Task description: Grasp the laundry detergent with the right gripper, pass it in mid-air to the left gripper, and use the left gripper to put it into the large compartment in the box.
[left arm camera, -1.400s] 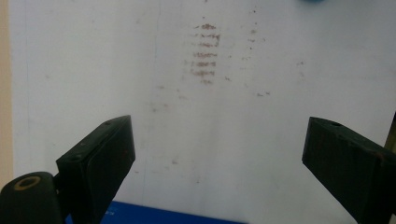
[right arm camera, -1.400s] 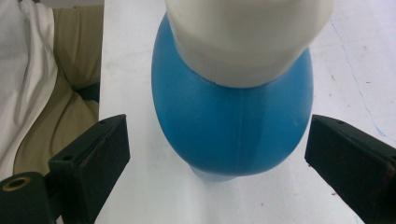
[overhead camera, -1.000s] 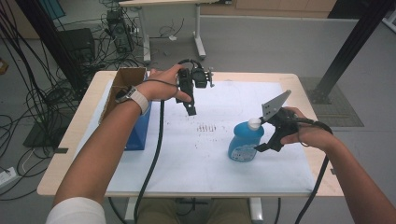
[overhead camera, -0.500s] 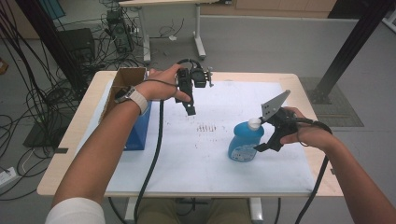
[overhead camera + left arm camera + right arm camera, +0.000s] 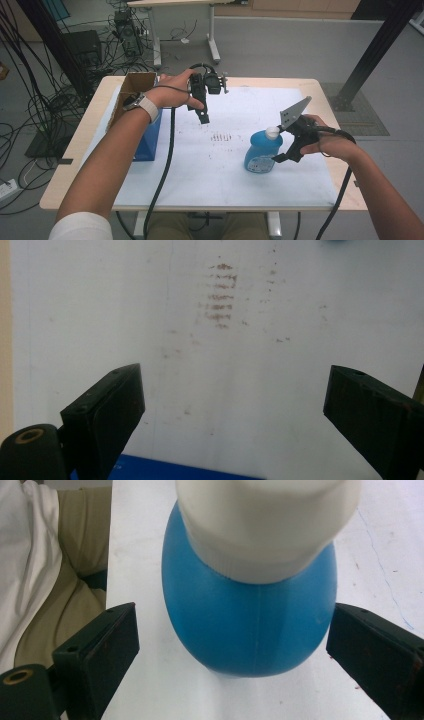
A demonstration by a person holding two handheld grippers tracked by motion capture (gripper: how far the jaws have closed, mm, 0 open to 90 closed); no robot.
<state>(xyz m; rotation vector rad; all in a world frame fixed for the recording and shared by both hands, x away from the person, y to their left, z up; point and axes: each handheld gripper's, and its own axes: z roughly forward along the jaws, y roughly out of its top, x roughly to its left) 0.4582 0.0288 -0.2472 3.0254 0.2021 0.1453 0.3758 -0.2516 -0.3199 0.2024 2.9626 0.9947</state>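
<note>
While the blue bottle [image 5: 262,154] stands upright on the white sheet [image 5: 210,165] that covers the table, toward the sheet's right half, its long axis runs vertically and its white cap [image 5: 272,132] faces up. The right gripper [image 5: 286,152] is the nearer of the two: it sits just beside the bottle on the bottle's right, angled down toward it. In the right gripper view the bottle's blue body [image 5: 250,625] lies directly ahead, between the two black jaws, which stand wide with a visible gap of white sheet on each side; the pads do not press on it. Judged from this alignment, a closing grip needs only a short advance along the jaw line, then a squeeze across the body below the cap.

The left gripper [image 5: 202,116] hangs over the sheet's far left part, well apart from the bottle, near the open cardboard box [image 5: 131,90]. Its jaws stand wide with nothing between them, above a patch of brown marks [image 5: 220,295].
</note>
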